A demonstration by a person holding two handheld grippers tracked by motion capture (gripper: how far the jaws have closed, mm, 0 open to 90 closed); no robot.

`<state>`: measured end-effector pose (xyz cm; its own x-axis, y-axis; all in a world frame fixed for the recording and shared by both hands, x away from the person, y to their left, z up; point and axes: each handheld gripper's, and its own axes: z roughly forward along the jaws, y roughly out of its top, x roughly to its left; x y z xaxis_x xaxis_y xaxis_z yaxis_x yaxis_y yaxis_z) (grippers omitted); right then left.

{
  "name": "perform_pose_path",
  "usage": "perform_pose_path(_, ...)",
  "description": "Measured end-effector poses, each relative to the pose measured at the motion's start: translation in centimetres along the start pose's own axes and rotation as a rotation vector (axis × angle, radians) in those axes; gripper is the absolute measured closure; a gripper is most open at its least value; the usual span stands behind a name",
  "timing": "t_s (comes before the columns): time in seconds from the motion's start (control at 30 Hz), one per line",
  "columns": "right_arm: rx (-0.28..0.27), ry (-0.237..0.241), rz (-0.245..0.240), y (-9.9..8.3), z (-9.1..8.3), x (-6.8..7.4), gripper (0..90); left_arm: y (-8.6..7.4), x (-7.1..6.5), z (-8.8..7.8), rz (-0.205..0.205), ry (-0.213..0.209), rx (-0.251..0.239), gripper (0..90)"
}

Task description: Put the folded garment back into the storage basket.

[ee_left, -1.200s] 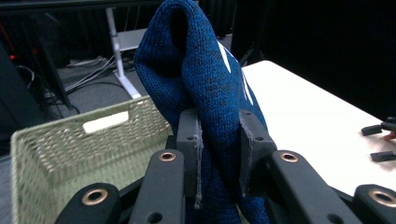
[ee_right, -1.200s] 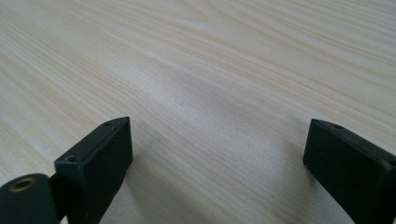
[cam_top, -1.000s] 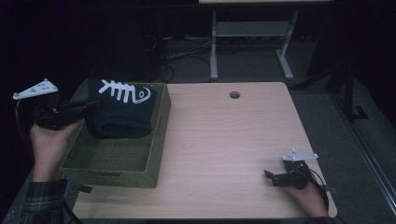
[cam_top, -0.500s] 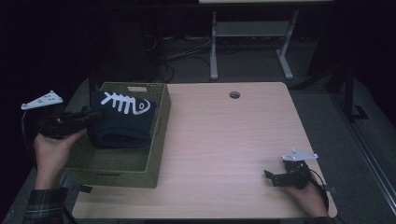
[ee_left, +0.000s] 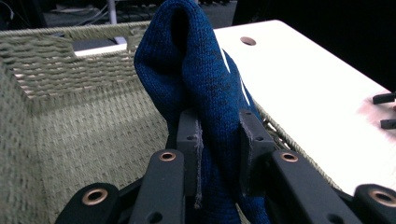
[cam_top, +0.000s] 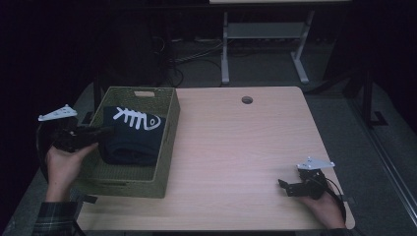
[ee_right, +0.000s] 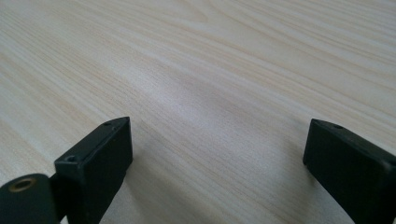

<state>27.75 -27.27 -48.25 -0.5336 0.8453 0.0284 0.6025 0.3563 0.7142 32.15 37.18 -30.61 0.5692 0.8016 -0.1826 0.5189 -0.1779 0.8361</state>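
Observation:
A folded dark blue knit garment [cam_top: 133, 135] with a white fish-skeleton print lies inside the green woven basket [cam_top: 167, 132] at the table's left. My left gripper [cam_top: 101, 133] reaches over the basket's left wall and is shut on the garment's left edge. In the left gripper view a thick fold of the blue knit [ee_left: 205, 88] rises between the two pads, which press on it. My right gripper [cam_top: 285, 187] rests low on the wooden table [cam_top: 236, 147] near the front right corner, its jaws wide open with bare wood [ee_right: 210, 93] between them.
A round cable hole [cam_top: 247, 100] sits near the table's far edge. Behind the table stand a white desk frame [cam_top: 265, 44] and loose cables on the dark floor. The basket has a handle slot [cam_top: 143, 93] in its far wall.
My left gripper has come down with the blue garment, lowering it from above the basket rim to inside the basket. The right gripper has stayed in place.

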Motion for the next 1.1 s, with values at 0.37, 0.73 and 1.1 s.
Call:
perform_pose_path(0.37, 0.000, 0.000, 0.000, 0.0, 0.0, 0.0, 7.7, -0.7, 2.1, 2.0, -0.042, -0.020, 0.053, 73.2)
perform_pose_path(0.73, 0.000, 0.000, 0.000, 0.0, 0.0, 0.0, 7.7, -2.0, 4.9, 2.9, -0.060, 0.032, 0.106, 72.3)
perform_pose_path(1.1, 0.000, 0.000, 0.000, 0.0, 0.0, 0.0, 7.7, -2.0, 5.6, 3.7, -0.034, 0.110, 0.173, 64.3)
